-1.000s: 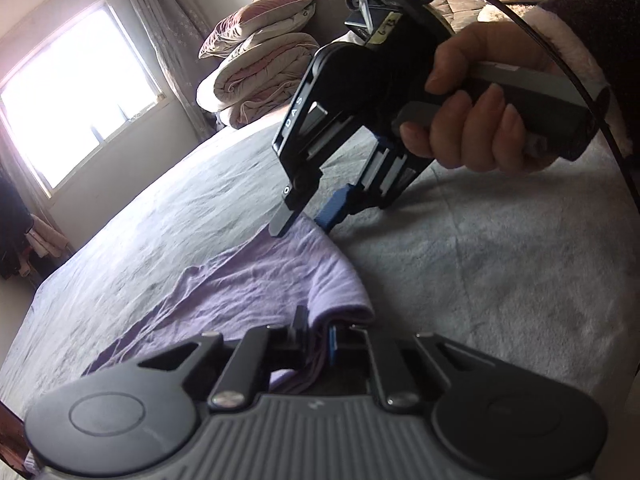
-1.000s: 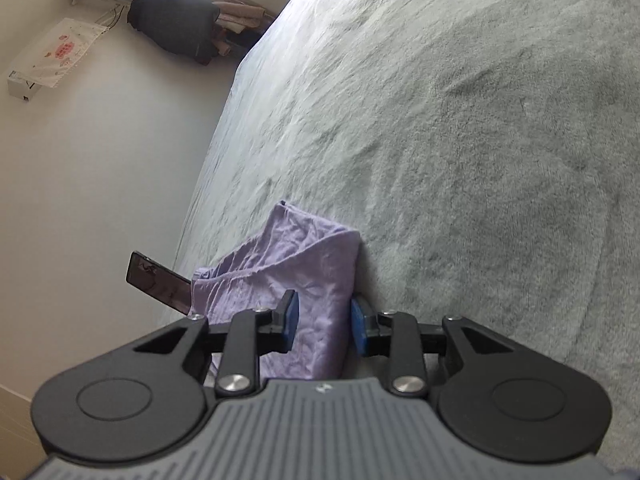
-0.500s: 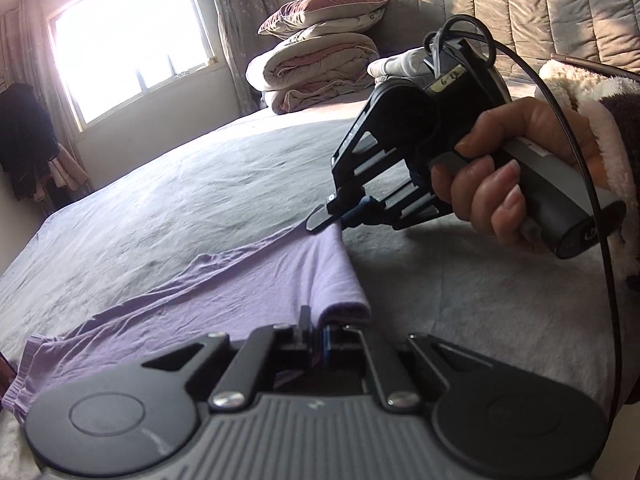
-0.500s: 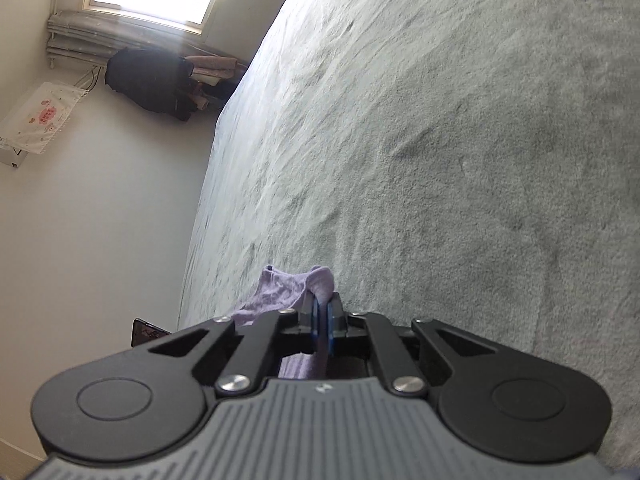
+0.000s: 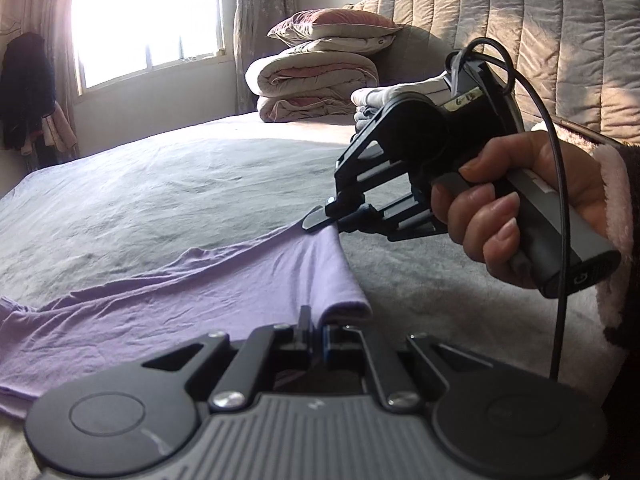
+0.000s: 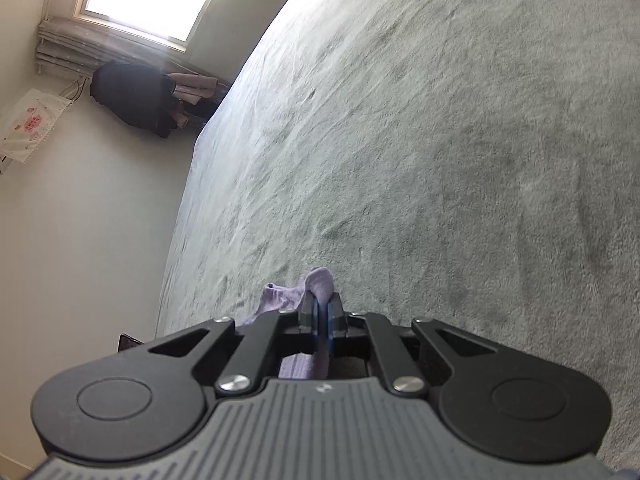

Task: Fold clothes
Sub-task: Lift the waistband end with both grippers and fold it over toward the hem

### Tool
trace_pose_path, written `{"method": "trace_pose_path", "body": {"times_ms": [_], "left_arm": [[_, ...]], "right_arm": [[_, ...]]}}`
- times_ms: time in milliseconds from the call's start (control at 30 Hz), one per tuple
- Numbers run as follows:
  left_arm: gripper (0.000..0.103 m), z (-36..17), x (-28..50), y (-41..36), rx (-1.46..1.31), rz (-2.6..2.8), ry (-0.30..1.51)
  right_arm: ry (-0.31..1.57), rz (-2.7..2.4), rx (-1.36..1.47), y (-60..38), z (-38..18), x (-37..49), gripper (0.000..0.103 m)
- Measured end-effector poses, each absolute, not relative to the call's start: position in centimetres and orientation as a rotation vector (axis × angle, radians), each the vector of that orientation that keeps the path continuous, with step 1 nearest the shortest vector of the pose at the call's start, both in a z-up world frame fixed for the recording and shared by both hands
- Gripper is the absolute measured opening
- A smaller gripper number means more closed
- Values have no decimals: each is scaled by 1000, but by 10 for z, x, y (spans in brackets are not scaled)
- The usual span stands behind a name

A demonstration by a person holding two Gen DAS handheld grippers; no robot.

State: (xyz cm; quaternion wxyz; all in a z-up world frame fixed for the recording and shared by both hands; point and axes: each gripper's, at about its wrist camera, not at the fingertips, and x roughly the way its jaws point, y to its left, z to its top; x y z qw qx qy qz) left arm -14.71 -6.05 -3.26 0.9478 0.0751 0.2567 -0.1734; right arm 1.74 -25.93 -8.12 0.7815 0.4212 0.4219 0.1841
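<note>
Grey plush bed [image 5: 180, 196]: both hand-held grippers, left [image 5: 318, 334] & right [image 5: 320, 220], clamped on soft lilac cotton garment's [image 5: 200, 292] edge, stretching it flat for folding.

A grey bedspread [image 5: 168, 200] covers the bed, with a quilted grey headboard [image 5: 552, 40] rising at the far right. Against it, at the far end of the bed, folded quilts [image 5: 316, 88] are stacked with a pillow [image 5: 332, 30] on top, and a small pile of white folded linen [image 5: 400, 94] lies just to their right. A bright window [image 5: 148, 20] with a curtain [image 5: 260, 20] stands at the far left, and dark clothes [image 5: 26, 92] hang in the left corner.
</note>
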Motion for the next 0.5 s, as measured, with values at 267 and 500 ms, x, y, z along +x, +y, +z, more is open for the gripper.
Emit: {"method": "trace_pose_path", "body": {"times_ms": [267, 500], "left_arm": [[4, -17, -138, -32, -55, -283, 492], [4, -5, -134, 4, -235, -211, 470]], "right_arm": [[939, 416, 853, -237, -55, 25, 6], [934, 462, 802, -207, -35, 52, 6]]}}
